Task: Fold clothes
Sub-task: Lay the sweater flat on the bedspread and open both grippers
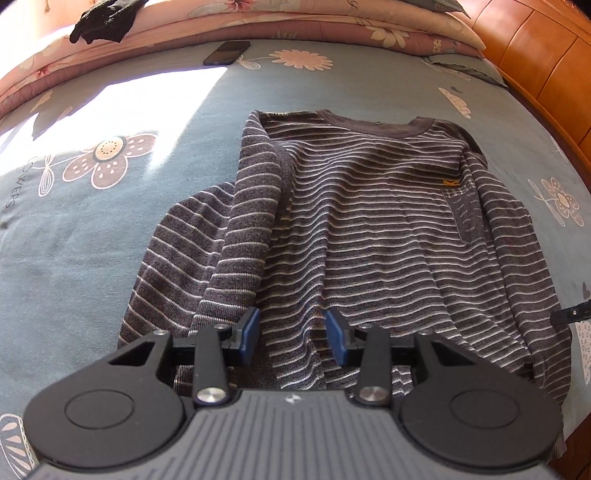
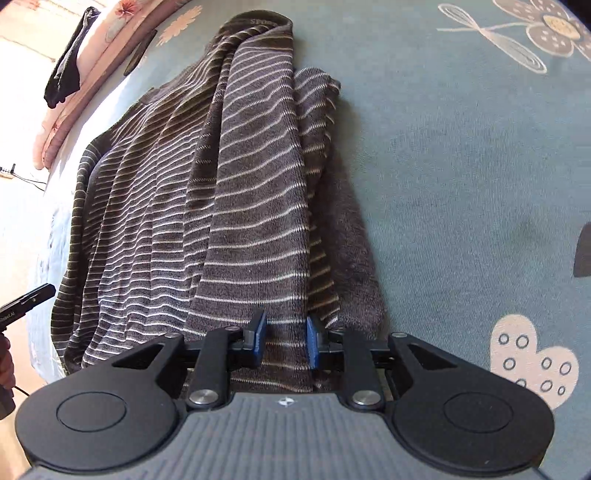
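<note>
A grey striped sweater (image 1: 369, 206) lies spread on the bed (image 1: 110, 229), collar at the far end, hem nearest the fingers. The left gripper (image 1: 293, 334) hangs over the hem: its 2 blue-padded fingers (image 1: 253, 328) stand apart with striped knit showing in the gap, but whether the pads press the cloth or only hover above it I cannot tell. Left of those fingers a sleeve (image 1: 251, 221) is folded down along the body of the garment, with more fabric bunched beyond it.

The right gripper (image 2: 284, 341) sits at the opposite side of the hem – its fingers (image 2: 260, 332) narrower, a band of the knit between them; grasped or merely underneath, again I cannot tell. Ahead of these fingers the other sleeve (image 2: 258, 177) runs as a long fold towards the collar.

Far beyond the left fingers – a dark phone (image 1: 227, 52) and black cloth (image 1: 103, 22) by the floral quilt (image 1: 295, 22).
</note>
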### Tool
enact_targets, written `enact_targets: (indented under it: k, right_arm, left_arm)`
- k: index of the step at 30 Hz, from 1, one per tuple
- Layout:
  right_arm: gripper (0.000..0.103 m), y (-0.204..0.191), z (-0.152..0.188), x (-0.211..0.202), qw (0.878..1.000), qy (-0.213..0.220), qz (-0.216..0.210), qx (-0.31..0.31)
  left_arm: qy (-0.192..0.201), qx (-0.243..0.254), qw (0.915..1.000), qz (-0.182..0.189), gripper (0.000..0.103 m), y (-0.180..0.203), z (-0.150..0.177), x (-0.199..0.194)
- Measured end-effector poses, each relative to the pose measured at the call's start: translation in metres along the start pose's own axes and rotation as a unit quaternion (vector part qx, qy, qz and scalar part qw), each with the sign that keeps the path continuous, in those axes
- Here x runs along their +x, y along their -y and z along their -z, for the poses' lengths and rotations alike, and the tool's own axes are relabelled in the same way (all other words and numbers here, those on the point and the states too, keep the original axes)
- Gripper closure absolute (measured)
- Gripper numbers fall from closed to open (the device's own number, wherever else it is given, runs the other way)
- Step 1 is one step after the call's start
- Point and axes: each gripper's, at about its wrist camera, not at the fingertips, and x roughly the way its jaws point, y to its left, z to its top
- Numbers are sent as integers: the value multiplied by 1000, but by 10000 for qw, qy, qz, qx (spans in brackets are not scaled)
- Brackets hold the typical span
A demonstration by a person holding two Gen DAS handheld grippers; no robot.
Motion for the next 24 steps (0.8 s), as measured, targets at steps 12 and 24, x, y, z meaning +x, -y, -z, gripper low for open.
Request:
enact_targets:
  k: [12, 24]
  right_arm:
    - [100, -36, -34, -62, 9792, 376, 1617, -1166]
    - [100, 3, -153, -101, 8599, 743, 4376, -2522]
  left_arm:
    - [-82, 65, 9999, -60, 63, 2, -2, -2]
    - [-196, 235, 9991, -289, 62, -8, 2, -7]
